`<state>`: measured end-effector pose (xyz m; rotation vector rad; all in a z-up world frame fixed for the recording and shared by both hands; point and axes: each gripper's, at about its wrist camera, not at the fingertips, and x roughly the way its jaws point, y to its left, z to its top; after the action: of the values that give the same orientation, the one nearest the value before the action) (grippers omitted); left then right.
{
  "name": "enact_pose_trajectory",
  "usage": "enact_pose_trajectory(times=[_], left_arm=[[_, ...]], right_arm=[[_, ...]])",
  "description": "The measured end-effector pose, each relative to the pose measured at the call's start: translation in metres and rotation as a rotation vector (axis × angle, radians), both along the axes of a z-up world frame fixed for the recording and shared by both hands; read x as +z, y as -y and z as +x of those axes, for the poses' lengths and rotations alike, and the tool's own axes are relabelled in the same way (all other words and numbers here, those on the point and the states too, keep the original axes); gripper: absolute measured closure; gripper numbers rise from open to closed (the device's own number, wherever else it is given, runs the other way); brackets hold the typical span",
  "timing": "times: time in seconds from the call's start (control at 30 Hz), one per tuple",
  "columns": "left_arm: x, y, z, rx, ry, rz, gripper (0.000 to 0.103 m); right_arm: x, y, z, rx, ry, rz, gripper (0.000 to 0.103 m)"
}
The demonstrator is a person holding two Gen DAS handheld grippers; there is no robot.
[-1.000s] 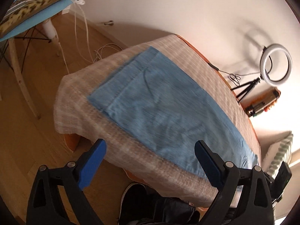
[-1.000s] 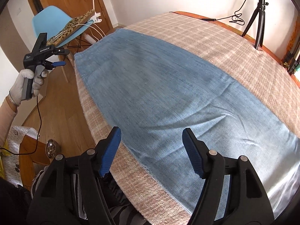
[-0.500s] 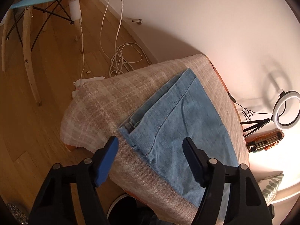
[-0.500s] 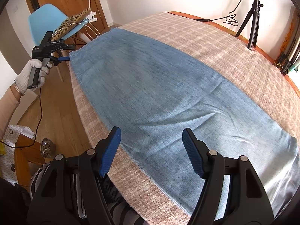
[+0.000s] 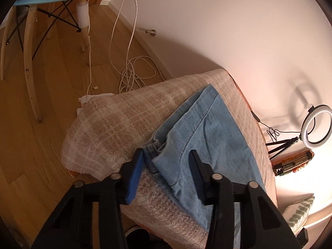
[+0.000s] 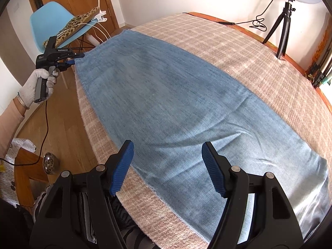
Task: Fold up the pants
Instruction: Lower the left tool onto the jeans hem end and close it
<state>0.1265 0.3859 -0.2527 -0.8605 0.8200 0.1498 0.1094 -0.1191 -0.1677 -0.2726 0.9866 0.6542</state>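
Lying flat and lengthwise on the table [image 6: 238, 47], the pants [image 6: 166, 95] are light blue denim spread over a beige checked cloth that covers the tabletop; their near long side runs just inside the near edge of the table, and one short end reaches the table's left end. At that left end, your left gripper [image 5: 166, 161] points down at the near corner of the pants, where the fabric bunches into small folds. Its jaws are closing, with that bunched corner between them; the blue pad on one side already touches the cloth edge, while the other pad stands apart from the denim. From the right wrist view, the same left gripper [image 6: 72, 59] meets the corner of the pants, held by your gloved left hand [image 6: 38, 87]. Your right gripper [image 6: 167, 161] hovers above the near edge of the table further toward its right end, jaws standing wide apart, with nothing clamped between the ribbed blue pads. Behind the left end of the table stands a blue chair [image 6: 51, 25] bearing a leopard-print item. A ring light [image 5: 316, 129] on a tripod stands beyond the far edge.
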Motion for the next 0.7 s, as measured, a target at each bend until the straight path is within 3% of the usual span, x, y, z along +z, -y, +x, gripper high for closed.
enact_pose_trajectory(times=[0.13, 0.4, 0.53, 0.7], left_arm=[[-0.003, -0.002, -0.001, 0.011, 0.026, 0.0, 0.079], [0.019, 0.015, -0.002, -0.083, 0.106, 0.122, 0.084], [0.031, 0.027, -0.002, -0.149, 0.15, 0.176, 0.084], [0.035, 0.039, -0.005, -0.199, 0.184, 0.213, 0.085]], right_arm=[[0.013, -0.019, 0.01, 0.02, 0.018, -0.013, 0.032], [0.065, -0.104, 0.071, 0.091, 0.029, 0.027, 0.032], [0.073, -0.165, 0.115, 0.118, -0.067, 0.093, 0.031], [0.051, -0.248, 0.172, 0.083, -0.249, 0.176, 0.028]])
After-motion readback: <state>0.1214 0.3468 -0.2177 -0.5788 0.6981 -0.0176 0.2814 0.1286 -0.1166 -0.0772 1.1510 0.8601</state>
